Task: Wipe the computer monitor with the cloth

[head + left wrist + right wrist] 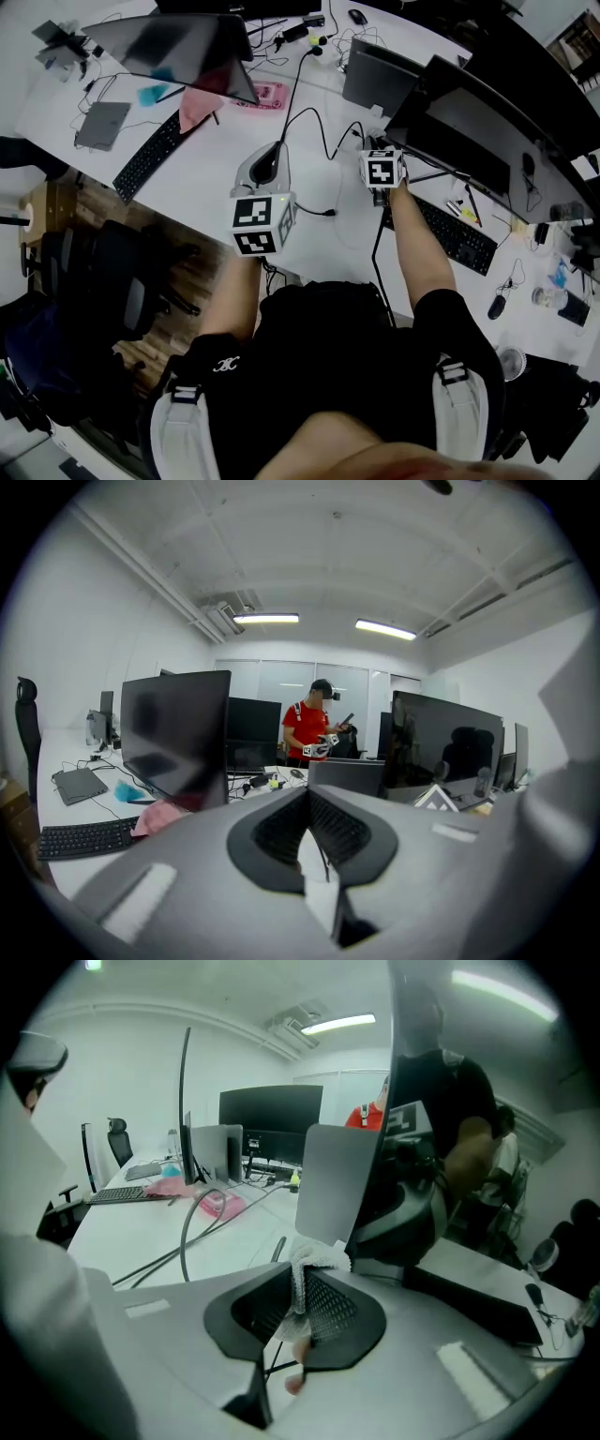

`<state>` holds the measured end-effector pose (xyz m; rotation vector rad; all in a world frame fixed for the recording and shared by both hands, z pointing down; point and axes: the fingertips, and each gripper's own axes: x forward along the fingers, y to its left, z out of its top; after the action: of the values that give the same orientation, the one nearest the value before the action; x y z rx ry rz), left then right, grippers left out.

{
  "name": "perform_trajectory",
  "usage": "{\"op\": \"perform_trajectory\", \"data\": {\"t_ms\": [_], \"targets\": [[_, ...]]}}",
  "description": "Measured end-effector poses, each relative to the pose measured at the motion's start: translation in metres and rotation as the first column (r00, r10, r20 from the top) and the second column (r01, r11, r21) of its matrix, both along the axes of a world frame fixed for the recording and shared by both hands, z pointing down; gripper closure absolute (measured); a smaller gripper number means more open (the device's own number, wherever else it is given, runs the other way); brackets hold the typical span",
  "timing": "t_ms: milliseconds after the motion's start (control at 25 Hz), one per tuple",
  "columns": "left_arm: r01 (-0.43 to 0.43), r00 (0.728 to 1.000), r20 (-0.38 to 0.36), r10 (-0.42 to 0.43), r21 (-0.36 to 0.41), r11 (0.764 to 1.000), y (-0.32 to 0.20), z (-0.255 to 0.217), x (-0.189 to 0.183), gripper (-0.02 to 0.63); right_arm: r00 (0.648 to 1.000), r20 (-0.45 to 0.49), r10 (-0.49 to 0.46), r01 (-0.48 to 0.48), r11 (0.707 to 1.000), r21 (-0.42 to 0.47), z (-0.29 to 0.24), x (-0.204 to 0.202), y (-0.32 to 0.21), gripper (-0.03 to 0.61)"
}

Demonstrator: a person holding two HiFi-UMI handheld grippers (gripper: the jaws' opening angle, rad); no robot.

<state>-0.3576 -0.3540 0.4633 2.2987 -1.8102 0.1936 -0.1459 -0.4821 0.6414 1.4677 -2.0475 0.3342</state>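
head: left gripper (274,155) over desk (202,183), right gripper (379,155) up at monitor's (469,141) lower-left corner | left gripper view: jaws together, nothing between | right gripper view: jaws clamp white cloth (317,1258), close beside the screen edge

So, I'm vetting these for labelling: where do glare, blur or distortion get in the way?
Head view: heavy fisheye bends the desk edges. Left gripper view: ceiling lights blow out, and the near fingers are soft. Right gripper view: the monitor shows strong reflections; the cloth is sharp.
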Motion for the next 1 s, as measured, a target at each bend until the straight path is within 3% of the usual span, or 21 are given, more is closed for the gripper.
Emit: {"op": "perform_trajectory", "data": {"t_ms": [440,880,1000], "targets": [[-0.051,0.998,-0.035,0.052,0.027,0.998,-0.007,-0.012,0.026,0.564,0.998,0.066,-0.001,-0.012,0.979,0.202,-0.097,0.003,-0.002,0.549],[-0.093,0.993,-0.063,0.098,0.080,0.992,-0.017,-0.037,0.049,0.563,0.995,0.103,-0.019,-0.023,0.920,0.391,-0.195,0.003,-0.006,0.549],[-0.107,0.992,-0.063,0.113,0.090,0.990,-0.019,-0.041,0.055,0.563,0.993,0.115,-0.020,-0.034,0.892,0.450,-0.229,0.004,-0.005,0.549]]}}
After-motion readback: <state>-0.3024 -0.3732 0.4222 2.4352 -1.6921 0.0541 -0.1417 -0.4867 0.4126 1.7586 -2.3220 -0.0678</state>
